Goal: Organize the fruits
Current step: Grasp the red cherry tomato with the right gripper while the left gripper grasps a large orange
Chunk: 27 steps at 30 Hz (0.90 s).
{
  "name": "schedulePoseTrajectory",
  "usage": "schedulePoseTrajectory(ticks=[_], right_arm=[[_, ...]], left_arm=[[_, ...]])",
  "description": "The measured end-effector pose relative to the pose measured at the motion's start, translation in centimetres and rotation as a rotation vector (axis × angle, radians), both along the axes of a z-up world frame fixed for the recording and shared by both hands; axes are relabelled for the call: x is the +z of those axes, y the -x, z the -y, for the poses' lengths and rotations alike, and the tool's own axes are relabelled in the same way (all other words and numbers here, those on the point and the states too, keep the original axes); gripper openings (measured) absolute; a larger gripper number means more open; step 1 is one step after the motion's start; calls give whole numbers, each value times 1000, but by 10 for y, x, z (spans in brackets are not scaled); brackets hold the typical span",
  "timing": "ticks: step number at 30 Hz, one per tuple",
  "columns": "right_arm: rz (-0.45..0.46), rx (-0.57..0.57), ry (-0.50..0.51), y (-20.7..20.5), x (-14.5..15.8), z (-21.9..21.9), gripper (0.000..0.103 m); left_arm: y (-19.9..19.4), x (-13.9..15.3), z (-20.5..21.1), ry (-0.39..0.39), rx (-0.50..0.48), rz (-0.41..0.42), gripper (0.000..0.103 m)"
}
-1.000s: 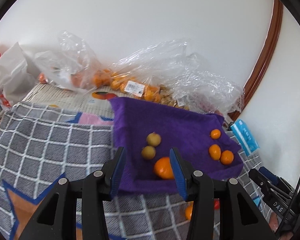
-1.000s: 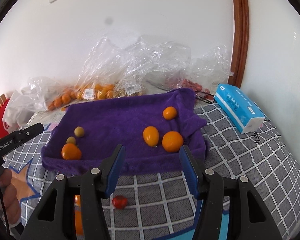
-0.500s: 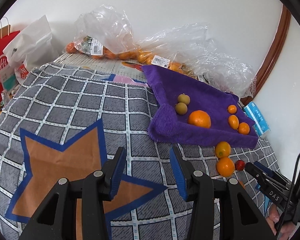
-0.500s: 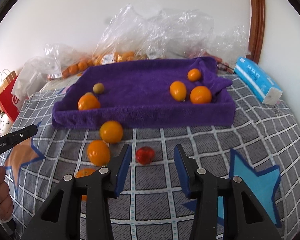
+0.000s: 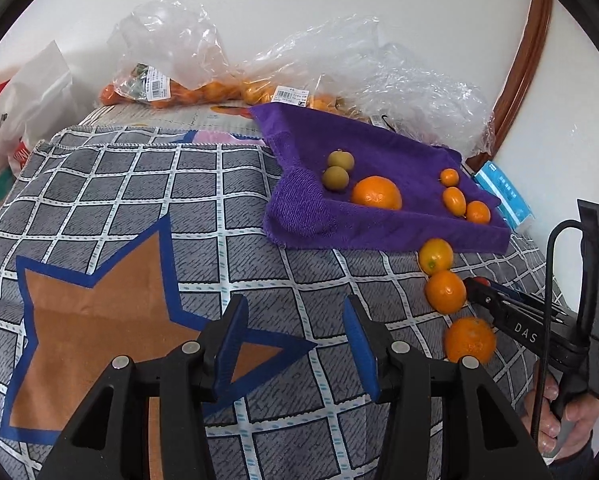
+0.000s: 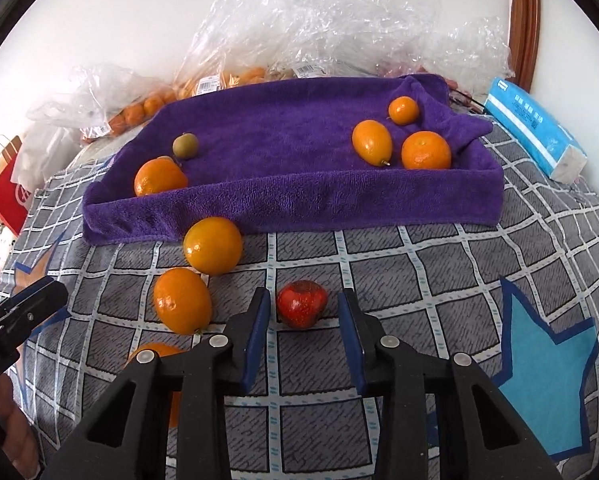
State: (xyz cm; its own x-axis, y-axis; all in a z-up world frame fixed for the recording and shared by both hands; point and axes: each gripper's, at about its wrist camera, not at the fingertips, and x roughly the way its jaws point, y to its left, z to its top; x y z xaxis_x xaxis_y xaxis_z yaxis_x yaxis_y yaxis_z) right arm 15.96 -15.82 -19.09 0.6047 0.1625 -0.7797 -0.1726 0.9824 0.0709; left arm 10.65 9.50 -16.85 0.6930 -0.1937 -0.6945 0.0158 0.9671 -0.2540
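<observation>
1. The right gripper (image 6: 302, 322) is seen spread, its blue pads either side of a small red fruit (image 6: 302, 309) on the checked cloth (image 6: 439, 280); no contact can be made out yet, and the fruit's near side is cut off by the fingers.
2. The approach is judged to be a straight-on pick: the jaws are lined up so that the fruit sits between them, ready to be closed on.
3. The left gripper (image 5: 295, 348) is held spread and empty over the near part of the cloth, beside the orange star print (image 5: 99, 320), well apart from any fruit. It is probably being kept clear.
4. Just left of the red fruit, three loose oranges are strung out: one (image 6: 212, 245) touching the front edge of the purple towel tray (image 6: 299, 204), one (image 6: 182, 300) nearer, and one (image 6: 155, 354) largely hidden behind the right gripper's arm.
5. Inside the tray, sorting looks begun: a large orange (image 6: 159, 178) and a greenish fruit (image 6: 185, 145) are grouped at the left end, with a second green one visible only from the left wrist (image 5: 335, 178); three small orange fruits (image 6: 403, 136) are gathered at the right end.
6. Beyond the far edge, plastic bags (image 6: 339, 32) of more fruit are piled against the wall; their contents are too crumpled over to count. A blue tissue pack (image 6: 535, 128) lies off the tray's right corner.
</observation>
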Motion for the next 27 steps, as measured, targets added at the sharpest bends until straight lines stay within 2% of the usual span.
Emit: schedulePoseTrajectory(ticks=[1,6,16,27], right_arm=[[1,0,3,-1,0,0,25],[11,-20,-8,1,2,7,25],[31,-72,50,16,10,21,25],[40,-115,24,32,18,40,25]], left_arm=[[0,0,0,2,-1,-1,47],[-1,0,1,4,-11,1,46],[7,3,12,-26,-69,20,46],[12,6,20,-38,-108,32,47]])
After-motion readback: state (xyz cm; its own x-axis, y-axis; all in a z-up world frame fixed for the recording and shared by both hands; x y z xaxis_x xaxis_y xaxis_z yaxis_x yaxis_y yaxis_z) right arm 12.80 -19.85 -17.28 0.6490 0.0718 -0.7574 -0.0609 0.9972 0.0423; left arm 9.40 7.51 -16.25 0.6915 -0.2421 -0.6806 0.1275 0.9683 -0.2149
